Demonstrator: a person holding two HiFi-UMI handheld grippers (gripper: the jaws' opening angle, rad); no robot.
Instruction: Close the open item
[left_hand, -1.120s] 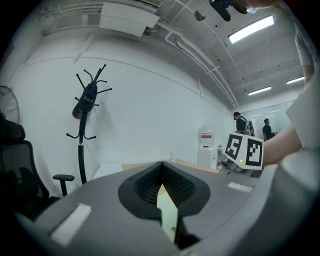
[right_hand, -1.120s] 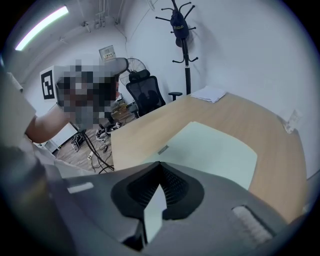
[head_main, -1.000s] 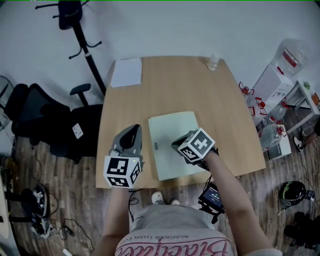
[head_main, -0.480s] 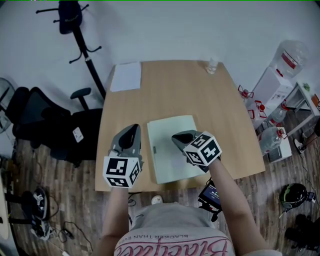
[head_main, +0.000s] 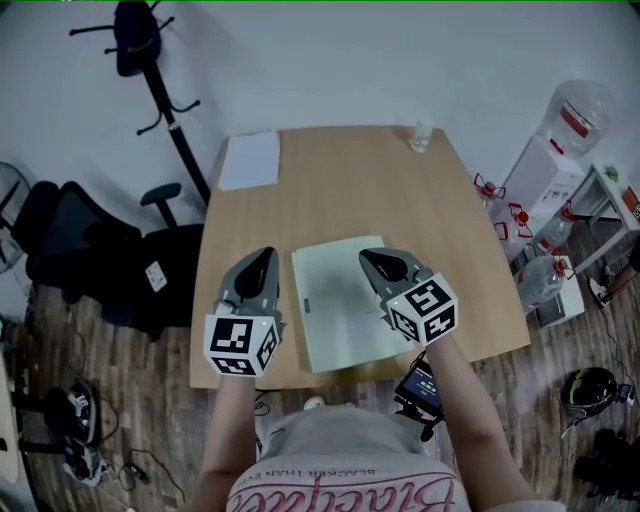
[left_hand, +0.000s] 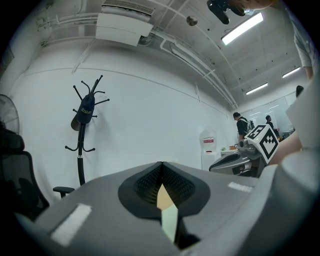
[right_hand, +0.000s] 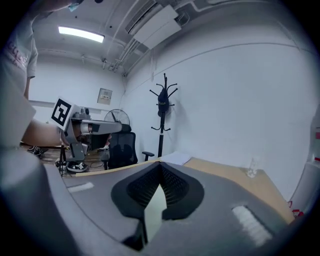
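Observation:
A pale green folder (head_main: 335, 310) lies flat and closed on the wooden table (head_main: 350, 180), near its front edge. My left gripper (head_main: 262, 258) hovers just left of the folder, jaws shut with nothing between them. My right gripper (head_main: 372, 257) hangs over the folder's right part, near its far corner, also shut and empty. In the left gripper view the shut jaws (left_hand: 162, 172) point at the far wall, and the right gripper (left_hand: 245, 160) shows beside them. In the right gripper view the jaws (right_hand: 160, 175) are shut, with the left gripper (right_hand: 95, 127) at the left.
A white sheet of paper (head_main: 250, 159) lies at the table's far left corner and a small clear cup (head_main: 421, 133) at the far right. A coat stand (head_main: 160, 70) and a black office chair (head_main: 90, 250) stand left of the table, water bottles (head_main: 580, 115) to the right.
My right gripper has drawn back from the folder's middle toward its right side and now points away from me. The left gripper and the folder have stayed put.

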